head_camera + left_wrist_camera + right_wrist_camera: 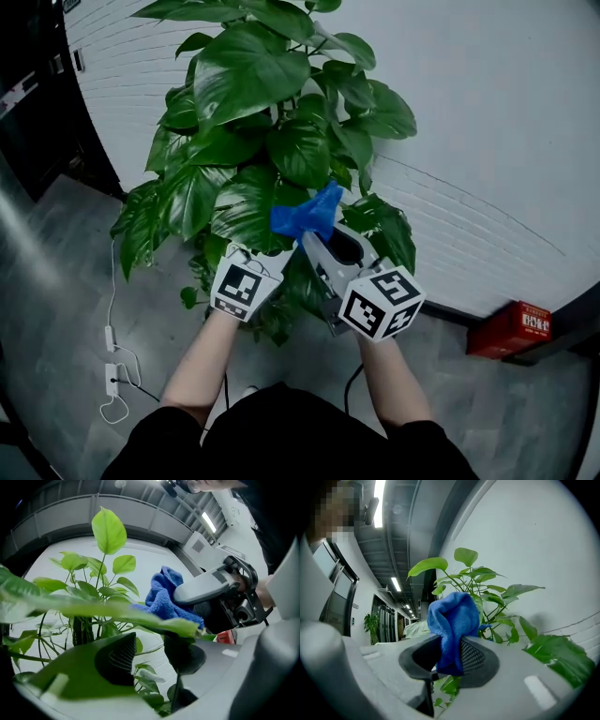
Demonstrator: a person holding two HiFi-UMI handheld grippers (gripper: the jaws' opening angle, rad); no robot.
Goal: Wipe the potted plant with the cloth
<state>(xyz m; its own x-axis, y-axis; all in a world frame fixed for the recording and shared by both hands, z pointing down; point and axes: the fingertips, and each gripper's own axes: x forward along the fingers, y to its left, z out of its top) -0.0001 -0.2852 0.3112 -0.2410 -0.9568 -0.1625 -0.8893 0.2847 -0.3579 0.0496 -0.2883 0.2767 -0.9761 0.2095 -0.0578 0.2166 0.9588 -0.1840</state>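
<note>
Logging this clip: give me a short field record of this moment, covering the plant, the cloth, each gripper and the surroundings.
Plant: leafy, green, standing against a white wall; pot not visible
Cloth: blue, bunched, up against the mid-plant leaves
Right gripper: shut on the cloth
Left gripper: jaws apart, nothing pinched; a long leaf crosses just above them
Cloth and long leaf: the cloth sits on the leaf's upper side, apparently touching
Surroundings: red box on the floor by the wall
</note>
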